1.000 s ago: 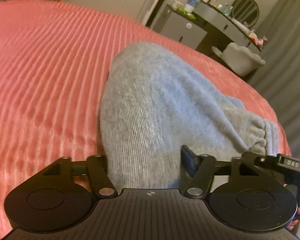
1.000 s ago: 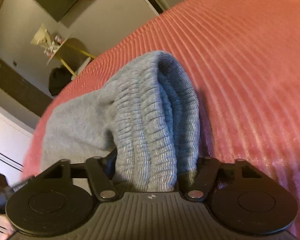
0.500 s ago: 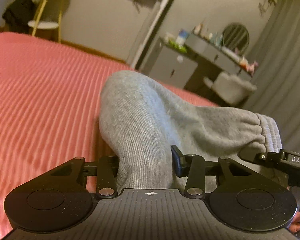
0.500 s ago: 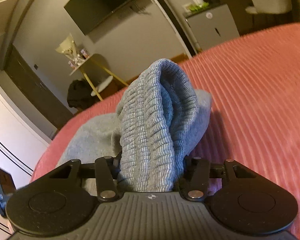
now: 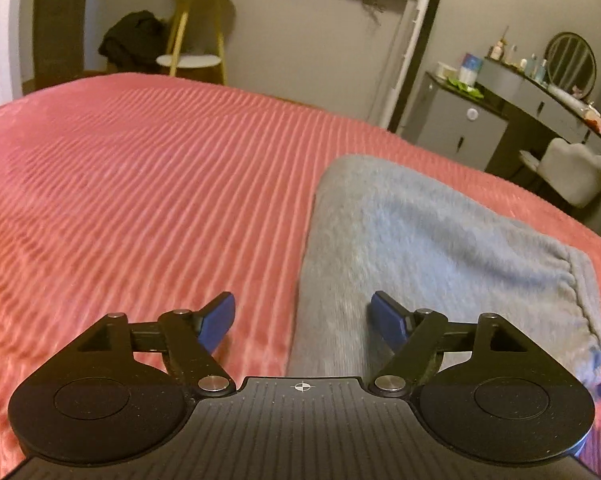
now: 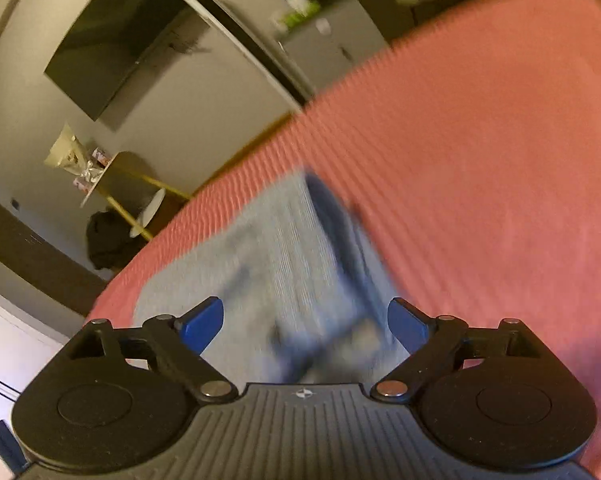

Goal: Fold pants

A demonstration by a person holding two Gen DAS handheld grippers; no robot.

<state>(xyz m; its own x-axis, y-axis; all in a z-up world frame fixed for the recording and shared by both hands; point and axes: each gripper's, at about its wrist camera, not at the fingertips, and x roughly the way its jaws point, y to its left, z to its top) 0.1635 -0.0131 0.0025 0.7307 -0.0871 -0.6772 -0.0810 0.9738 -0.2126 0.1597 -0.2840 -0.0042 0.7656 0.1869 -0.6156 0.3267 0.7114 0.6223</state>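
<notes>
Beyond the far edge of the ribbed coral-red bedspread (image 5: 148, 184) stands a yellow-legged side table (image 5: 194, 40). The left gripper (image 5: 302, 316) gapes wide, gripping nothing, over the folded grey knit pants (image 5: 420, 240) near the bed's right edge. A grey dresser (image 5: 456, 128) stands beyond. The right gripper (image 6: 306, 320) is likewise spread and empty above the blurred pants (image 6: 284, 248).

Soft grey knitted cloth is seen on the pants (image 5: 420, 248), ribbed at the waistband (image 5: 580, 292). The red bedspread (image 5: 140, 184) is corded plush; matt black ridged plastic is shown on the left gripper (image 5: 302, 316).
</notes>
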